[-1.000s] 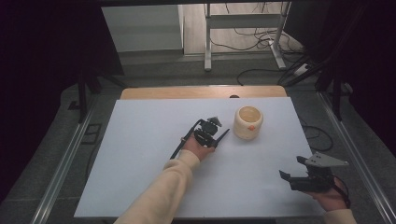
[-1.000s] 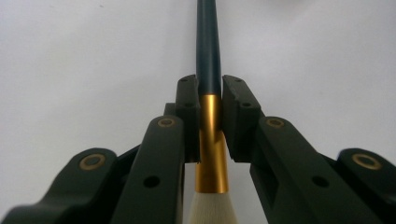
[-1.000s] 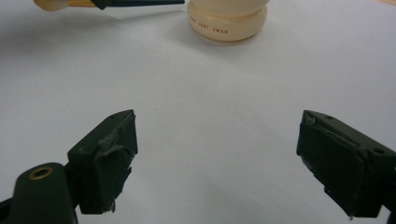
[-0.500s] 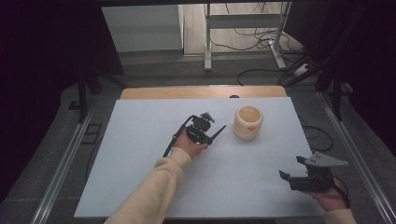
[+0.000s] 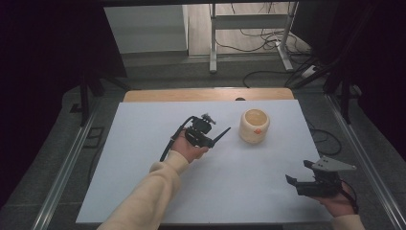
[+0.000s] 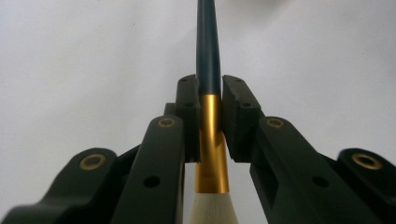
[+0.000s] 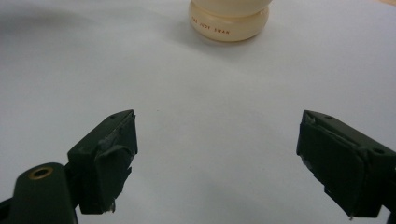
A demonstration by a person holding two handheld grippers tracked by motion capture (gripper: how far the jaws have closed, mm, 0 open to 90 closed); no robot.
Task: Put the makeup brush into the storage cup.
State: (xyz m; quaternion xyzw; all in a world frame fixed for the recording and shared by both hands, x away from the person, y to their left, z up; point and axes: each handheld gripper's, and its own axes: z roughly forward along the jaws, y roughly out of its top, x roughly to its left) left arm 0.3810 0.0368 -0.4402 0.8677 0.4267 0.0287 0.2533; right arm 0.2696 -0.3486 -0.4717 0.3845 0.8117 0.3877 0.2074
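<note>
Cream round pot [image 5: 254, 125] sits on the white counter [image 5: 143, 143] toward the far right, upright, top open; inside looks pale and hollow, contents can't be made out from the high view. Small orange mark on its front side. In the right gripper view the pot's base band carries small red print, reads roughly "THE JUDY SWAN", a bit soft so not certain. Left gripper [image 5: 210, 136] is held up over the counter middle, just left of the pot, not touching it; jaws are clamped on a makeup brush [image 6: 208, 93]. Left gripper view: pads pinch the gold ferrule where it meets the dark blue handle, handle points away from the camera, white bristles sit toward the camera at the bottom edge. In the high view the dark handle tip sticks out toward the pot, apart from it. Right gripper [image 5: 306, 179] is low near the right front corner of the counter, well apart from the pot; jaws wide apart, nothing between them, worn grey patches on the pads [image 7: 112, 149]. Cream sleeve [image 5: 143, 201] on the left forearm.
</note>
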